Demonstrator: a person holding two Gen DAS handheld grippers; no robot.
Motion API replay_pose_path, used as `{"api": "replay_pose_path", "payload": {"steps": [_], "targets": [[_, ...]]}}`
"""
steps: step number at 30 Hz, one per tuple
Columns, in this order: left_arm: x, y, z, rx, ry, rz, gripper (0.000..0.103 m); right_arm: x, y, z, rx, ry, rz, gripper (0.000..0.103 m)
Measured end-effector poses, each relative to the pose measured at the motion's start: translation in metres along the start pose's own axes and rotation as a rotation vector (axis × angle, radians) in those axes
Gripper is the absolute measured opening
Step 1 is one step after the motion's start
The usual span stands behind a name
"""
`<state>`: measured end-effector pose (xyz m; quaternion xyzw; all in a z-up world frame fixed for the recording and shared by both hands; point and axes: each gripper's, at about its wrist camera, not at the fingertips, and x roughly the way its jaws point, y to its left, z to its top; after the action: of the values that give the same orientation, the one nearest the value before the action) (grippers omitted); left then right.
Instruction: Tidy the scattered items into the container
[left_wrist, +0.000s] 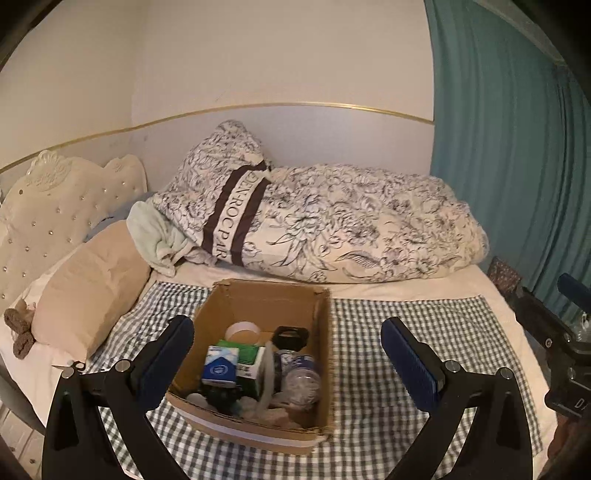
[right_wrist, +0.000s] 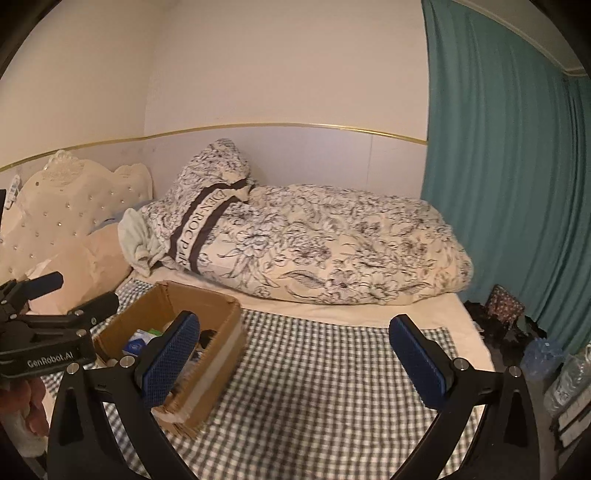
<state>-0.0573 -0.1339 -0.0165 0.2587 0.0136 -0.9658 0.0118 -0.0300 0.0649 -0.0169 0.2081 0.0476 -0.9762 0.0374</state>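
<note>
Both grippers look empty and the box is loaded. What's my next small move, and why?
Probably ease both back and stop. The left gripper and right gripper stand open, holding nothing; the cardboard box holds the items, and no loose item shows on the checked cloth.

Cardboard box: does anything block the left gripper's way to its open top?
Nothing visible does. The left gripper hangs open and empty just in front of the cardboard box, whose top has no flap or lid across it. The small cartons and plastic bottle lie inside, below the rim.
</note>
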Motion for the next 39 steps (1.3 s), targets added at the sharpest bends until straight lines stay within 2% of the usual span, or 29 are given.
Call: {"api": "replay_pose_path", "payload": {"steps": [10, 20, 28, 39], "targets": [[-0.022, -0.046, -0.008, 0.031, -0.023, -0.063, 0.103, -0.034, -0.051, -0.014, 0.045, -0.006, -0.077, 0.103], [-0.03, -0.092, -0.019, 0.058, -0.031, -0.125, 0.103, -0.053, -0.106, -0.035, 0.095, 0.027, -0.158, 0.103], [-0.031, -0.127, -0.023, 0.093, -0.037, -0.128, 0.103, -0.06, -0.145, -0.051, 0.125, 0.048, -0.194, 0.103], [-0.028, -0.155, -0.03, 0.125, -0.03, -0.13, 0.103, -0.055, -0.165, -0.06, 0.146, 0.066, -0.205, 0.103]]}}
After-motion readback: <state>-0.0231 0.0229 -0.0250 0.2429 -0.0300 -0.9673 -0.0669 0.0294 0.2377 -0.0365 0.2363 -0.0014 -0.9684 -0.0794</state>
